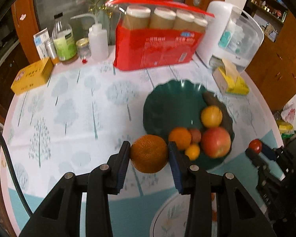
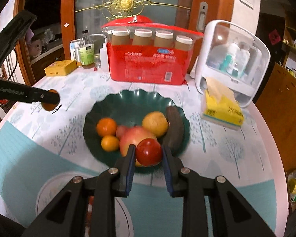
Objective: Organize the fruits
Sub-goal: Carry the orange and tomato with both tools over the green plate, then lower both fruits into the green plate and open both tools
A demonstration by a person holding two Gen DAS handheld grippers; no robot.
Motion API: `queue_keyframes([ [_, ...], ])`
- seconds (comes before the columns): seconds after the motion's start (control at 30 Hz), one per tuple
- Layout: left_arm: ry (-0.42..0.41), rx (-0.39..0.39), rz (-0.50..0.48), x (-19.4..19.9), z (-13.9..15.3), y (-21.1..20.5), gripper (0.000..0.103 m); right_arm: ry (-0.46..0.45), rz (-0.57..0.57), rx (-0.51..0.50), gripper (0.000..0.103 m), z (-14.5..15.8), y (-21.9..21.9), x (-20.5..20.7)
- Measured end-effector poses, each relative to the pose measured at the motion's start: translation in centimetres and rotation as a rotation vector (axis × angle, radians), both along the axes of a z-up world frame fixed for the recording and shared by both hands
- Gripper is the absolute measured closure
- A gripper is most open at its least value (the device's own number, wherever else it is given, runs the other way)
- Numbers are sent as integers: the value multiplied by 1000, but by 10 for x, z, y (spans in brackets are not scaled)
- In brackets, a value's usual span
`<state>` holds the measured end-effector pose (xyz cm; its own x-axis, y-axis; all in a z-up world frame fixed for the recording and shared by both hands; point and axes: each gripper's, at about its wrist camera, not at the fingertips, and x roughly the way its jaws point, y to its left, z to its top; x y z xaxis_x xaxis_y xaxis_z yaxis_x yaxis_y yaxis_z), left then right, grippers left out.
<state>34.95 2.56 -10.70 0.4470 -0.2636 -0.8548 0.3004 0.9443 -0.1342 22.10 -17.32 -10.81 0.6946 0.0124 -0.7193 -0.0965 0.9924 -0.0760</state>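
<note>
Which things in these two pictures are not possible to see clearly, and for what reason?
- Left wrist view: white plate at the bottom, mostly covered by the left claw holding the orange.
- Right wrist view: apple in the green bowl, partly behind the right claw and its tomato.
- Both views: print on the red package, blurred.

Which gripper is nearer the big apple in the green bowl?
Right. The right gripper, holding a tomato, hangs directly over the apple; the left gripper, holding an orange, is outside the bowl.

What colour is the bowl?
Dark green bowl, clearest in the right wrist view.
</note>
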Motion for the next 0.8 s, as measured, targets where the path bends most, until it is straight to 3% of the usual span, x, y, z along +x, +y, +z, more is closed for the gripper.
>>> queue_keyframes([
  [0.3,-25,-61,-17,37,-6,-13,65,-14,5,36,77,-2,15,34],
  [0.57,38,-102,-69,52,-41,-29,65,-1,-7,57,77,-21,20,55],
  [0.8,70,-87,-105,58,-60,-44,65,39,-58,68,76,-35,15,63],
])
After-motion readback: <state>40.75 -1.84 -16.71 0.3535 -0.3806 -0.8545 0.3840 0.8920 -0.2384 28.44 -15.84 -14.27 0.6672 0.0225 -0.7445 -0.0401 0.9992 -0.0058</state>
